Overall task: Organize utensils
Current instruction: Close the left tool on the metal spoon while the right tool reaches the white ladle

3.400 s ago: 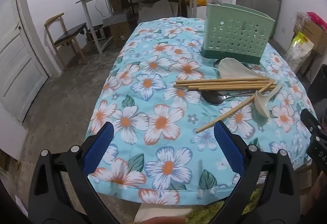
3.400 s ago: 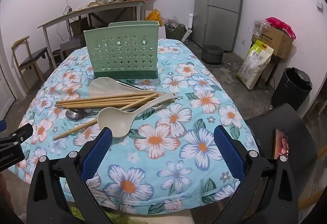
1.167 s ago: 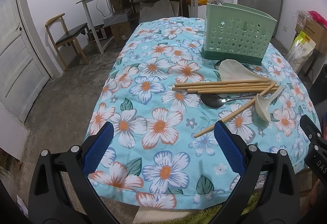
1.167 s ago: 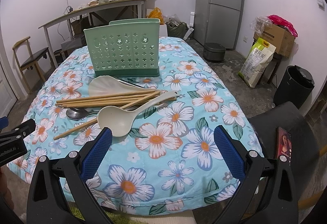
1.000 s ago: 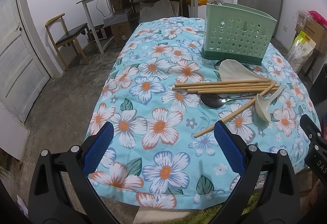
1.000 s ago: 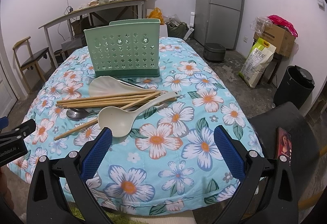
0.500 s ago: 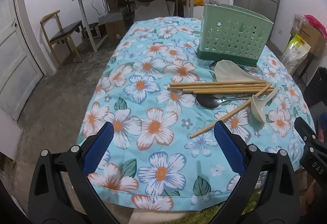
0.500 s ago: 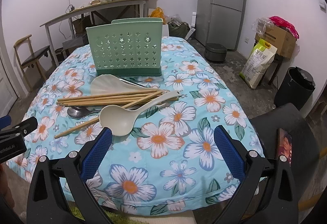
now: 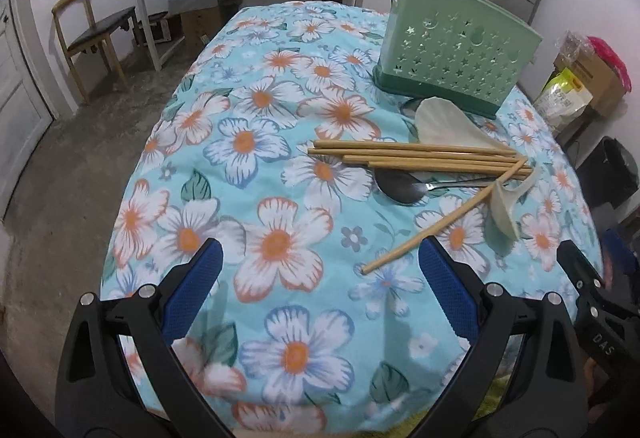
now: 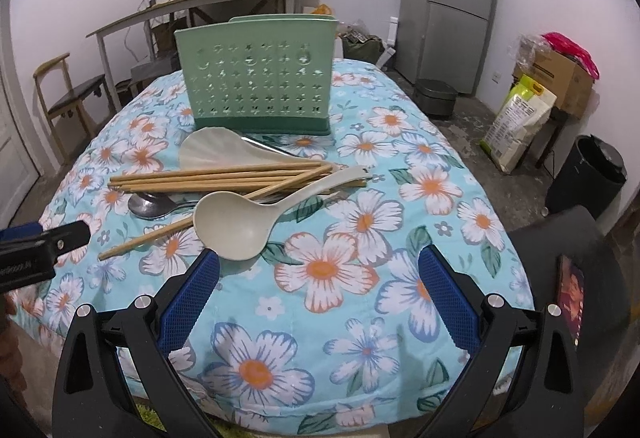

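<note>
White walls, fridge [image 10: 450, 4], wooden chair [image 9: 94, 34]

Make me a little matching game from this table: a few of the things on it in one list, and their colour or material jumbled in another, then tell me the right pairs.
Things:
1. utensil holder
2. ladle
3. chopsticks
4. spoon

Looks:
A. shiny metal
B. pale cream plastic
C. light brown wood or bamboo
D. mint green, pierced with star-shaped holes

Right pairs: 1-D, 2-B, 3-C, 4-A.
</note>
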The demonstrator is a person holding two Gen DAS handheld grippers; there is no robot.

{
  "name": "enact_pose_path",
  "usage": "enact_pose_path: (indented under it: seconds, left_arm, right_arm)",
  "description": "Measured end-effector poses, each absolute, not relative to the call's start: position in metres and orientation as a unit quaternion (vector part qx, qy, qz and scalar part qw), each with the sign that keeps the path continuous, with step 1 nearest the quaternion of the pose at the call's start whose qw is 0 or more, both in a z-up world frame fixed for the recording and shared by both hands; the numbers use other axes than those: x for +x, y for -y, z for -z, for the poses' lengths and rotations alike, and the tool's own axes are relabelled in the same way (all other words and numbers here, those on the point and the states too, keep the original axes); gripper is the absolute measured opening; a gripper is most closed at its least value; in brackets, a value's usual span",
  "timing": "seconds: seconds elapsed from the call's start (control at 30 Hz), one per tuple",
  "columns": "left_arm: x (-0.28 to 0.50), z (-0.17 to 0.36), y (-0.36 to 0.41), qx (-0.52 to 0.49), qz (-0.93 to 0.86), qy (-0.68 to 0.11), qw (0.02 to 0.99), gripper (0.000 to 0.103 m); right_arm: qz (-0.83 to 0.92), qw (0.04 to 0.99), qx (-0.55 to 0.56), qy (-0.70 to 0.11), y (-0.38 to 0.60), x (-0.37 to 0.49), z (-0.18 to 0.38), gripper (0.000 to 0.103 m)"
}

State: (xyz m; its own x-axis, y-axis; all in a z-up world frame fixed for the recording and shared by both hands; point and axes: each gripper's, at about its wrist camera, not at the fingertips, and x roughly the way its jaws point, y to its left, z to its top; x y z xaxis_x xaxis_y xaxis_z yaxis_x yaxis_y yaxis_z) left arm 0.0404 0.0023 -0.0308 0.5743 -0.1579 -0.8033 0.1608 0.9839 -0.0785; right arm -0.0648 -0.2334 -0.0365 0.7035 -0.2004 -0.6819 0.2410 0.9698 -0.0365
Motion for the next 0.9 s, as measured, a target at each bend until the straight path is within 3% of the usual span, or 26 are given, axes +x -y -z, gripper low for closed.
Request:
enact_pose_path:
  seconds: [0.7,0.9]
  left_arm:
    - [0.077,0.028,0.012,-0.050,0.156,-0.443,0.881,0.094]
    - [0.090,0.037,0.015,-0.080,0.183,-0.463,0.863,0.066]
  right_arm:
    - [0.022,0.934,0.013,-0.357,0.228,-0.029,0.042,0.097]
    - [-0.012,0.937,-0.027,-0.349,0.212,-0.027,0.041,0.097]
